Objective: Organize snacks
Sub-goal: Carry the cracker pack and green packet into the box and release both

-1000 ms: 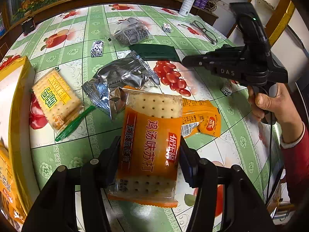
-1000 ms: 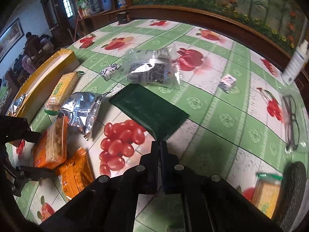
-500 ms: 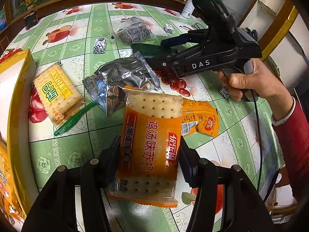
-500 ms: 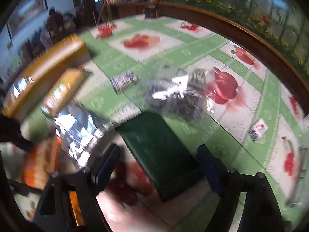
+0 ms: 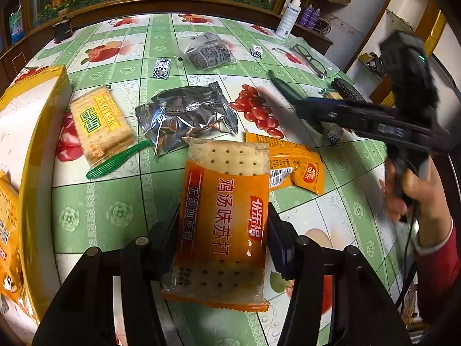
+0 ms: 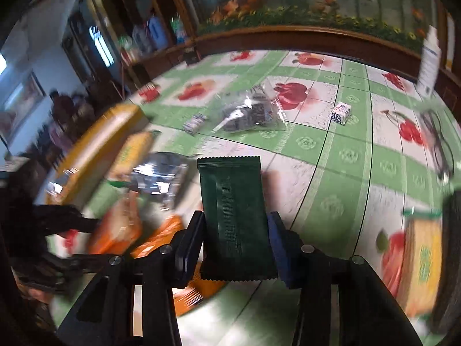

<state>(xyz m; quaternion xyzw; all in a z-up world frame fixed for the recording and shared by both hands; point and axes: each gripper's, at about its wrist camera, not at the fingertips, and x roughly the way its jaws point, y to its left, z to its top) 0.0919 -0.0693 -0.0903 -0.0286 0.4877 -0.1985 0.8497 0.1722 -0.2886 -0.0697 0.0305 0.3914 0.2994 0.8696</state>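
An orange soda-cracker packet (image 5: 224,201) with red Chinese print stands lengthwise between the pads of my left gripper (image 5: 223,230), which is shut on it above the green fruit-print tablecloth (image 5: 121,213). My right gripper (image 6: 236,225) has its jaws closing on a dark green packet (image 6: 233,201). Both pads touch the packet's sides and it hangs off the table. In the left wrist view the right gripper (image 5: 299,106) comes in from the right, held by a hand with a red sleeve (image 5: 438,259). The green packet (image 5: 283,86) sticks out past its tips.
A yellow box (image 5: 31,144) stands open at the left. On the cloth lie a yellow cracker packet (image 5: 98,121), a silver packet (image 5: 187,115), a small orange packet (image 5: 299,164), a green plastic stick (image 5: 118,158), a clear bag (image 5: 207,52), small candies (image 5: 161,67) and glasses (image 5: 308,57).
My right gripper opened from shut, went around the dark green packet, closed on it and lifted it off the cloth, swinging right. The left gripper kept still with its cracker packet.
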